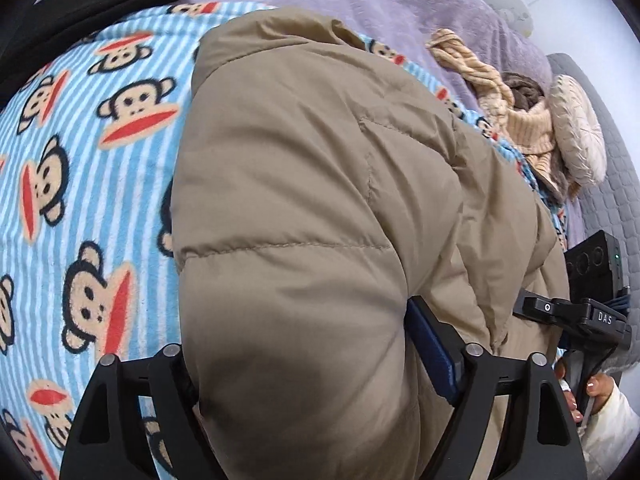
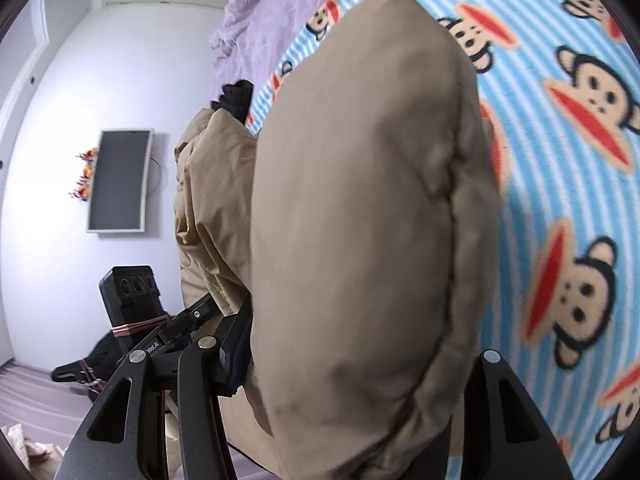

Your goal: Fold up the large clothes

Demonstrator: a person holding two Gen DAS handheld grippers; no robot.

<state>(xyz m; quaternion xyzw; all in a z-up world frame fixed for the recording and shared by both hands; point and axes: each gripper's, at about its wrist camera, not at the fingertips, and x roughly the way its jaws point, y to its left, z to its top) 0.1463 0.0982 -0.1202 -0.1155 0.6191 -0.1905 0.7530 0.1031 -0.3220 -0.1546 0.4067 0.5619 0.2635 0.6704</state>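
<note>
The left tongs (image 1: 304,364) hold a thick fold of the tan puffer jacket (image 1: 320,200), padded fabric bulging between the two fingers. The right tongs (image 2: 356,364) likewise clamp a rounded bulk of the same jacket (image 2: 360,200). The jacket is lifted over a bed covered by a blue striped monkey-print blanket (image 1: 88,160), with a lilac blanket (image 1: 380,4) beyond it. A beige knit garment (image 1: 492,92) and a round cushion (image 1: 576,128) lie near the bed's far edge.

L hand-held gripper (image 1: 304,364) & R hand-held gripper (image 2: 352,364), jaws clamped round fabric
</note>
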